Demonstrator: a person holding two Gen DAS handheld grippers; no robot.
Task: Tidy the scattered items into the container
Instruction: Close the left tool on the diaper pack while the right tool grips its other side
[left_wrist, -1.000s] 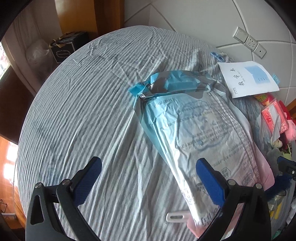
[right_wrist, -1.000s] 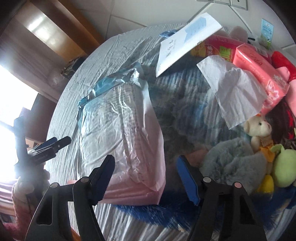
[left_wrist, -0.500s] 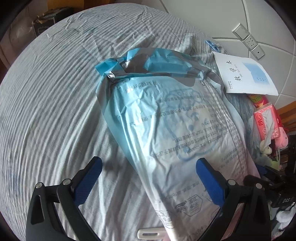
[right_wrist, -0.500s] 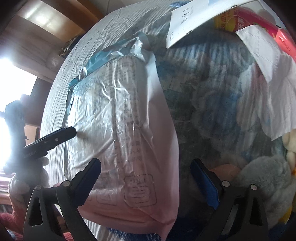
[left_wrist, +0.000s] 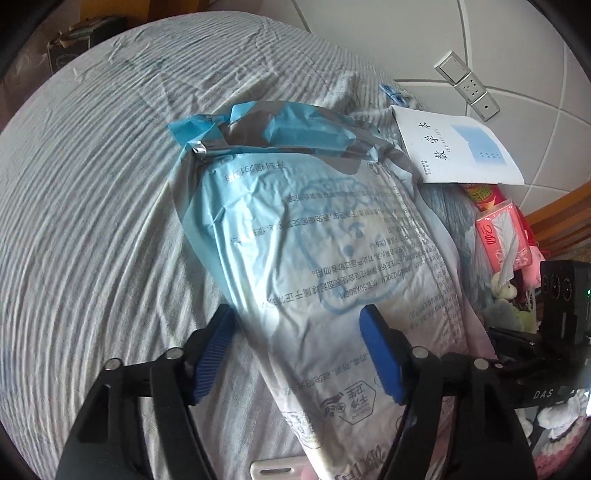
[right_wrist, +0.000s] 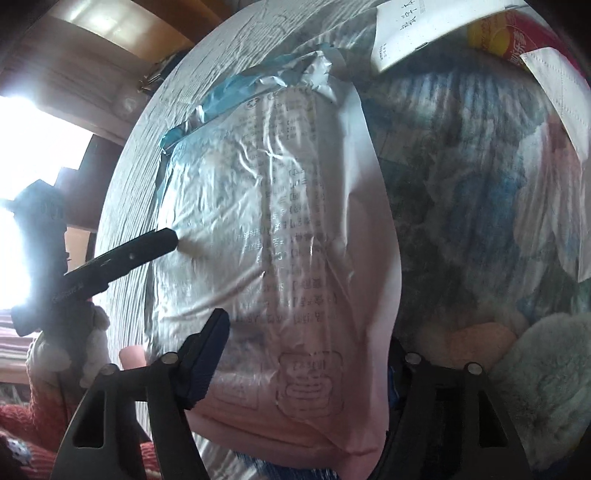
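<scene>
Plastic pack (right_wrist: 280, 229) hides the right tool's (right_wrist: 306, 354) far pad, seemingly closing.

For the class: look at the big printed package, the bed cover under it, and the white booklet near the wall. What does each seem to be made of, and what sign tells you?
Printed package: thin glossy plastic film, probably; it crinkles and glints.
Bed cover: woven cloth, matt, with fine stripes and soft wrinkles.
White booklet: paper or thin card, seemingly; flat, matt, sharp-edged, with printed characters.

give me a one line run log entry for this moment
left gripper: closing, astride plastic pack | right gripper: closing, astride same pack | pack: flat on striped bedsheet | booklet: beyond pack
</scene>
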